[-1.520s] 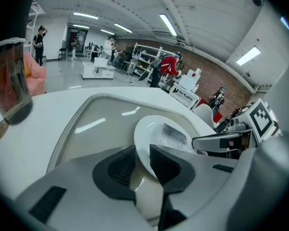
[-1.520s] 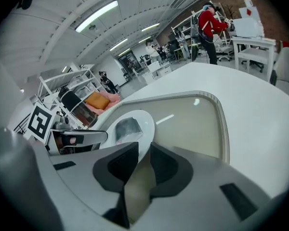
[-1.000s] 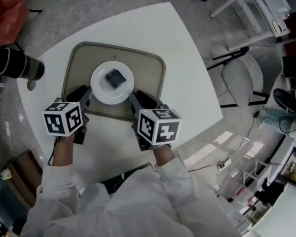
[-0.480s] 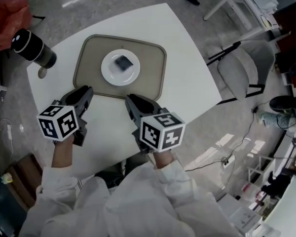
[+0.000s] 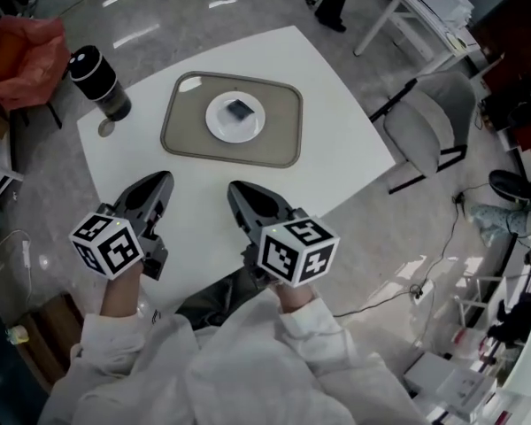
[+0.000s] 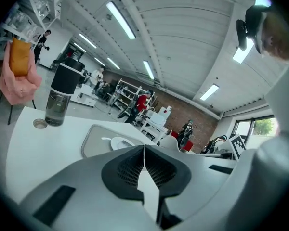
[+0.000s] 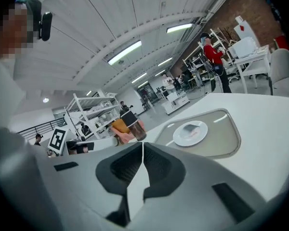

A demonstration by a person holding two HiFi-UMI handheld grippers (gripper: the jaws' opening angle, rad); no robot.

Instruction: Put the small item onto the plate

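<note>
A small dark square item (image 5: pixel 240 109) lies on the white plate (image 5: pixel 223 127), which sits in a beige tray (image 5: pixel 186 135) at the far side of the white table. Both grippers are held well short of the tray, near the table's front edge. My left gripper (image 5: pixel 162 181) has just been closing; its jaws now meet with nothing between them, as the left gripper view (image 6: pixel 144 147) shows. My right gripper (image 5: pixel 236 190) is shut and empty too (image 7: pixel 142 143). The right gripper view has the plate (image 7: pixel 202 131) and item (image 7: pixel 190 127) far ahead.
A black-lidded bottle (image 5: pixel 100 82) stands at the table's far left corner with a small round cap (image 5: pixel 106 128) beside it. A grey chair (image 5: pixel 429 131) stands to the right of the table, and a red bag (image 5: pixel 22 47) lies on the floor at the left.
Both grippers have drawn back from the tray's near edge toward the person and risen. The left jaws have closed. The plate and item have stayed in place.
</note>
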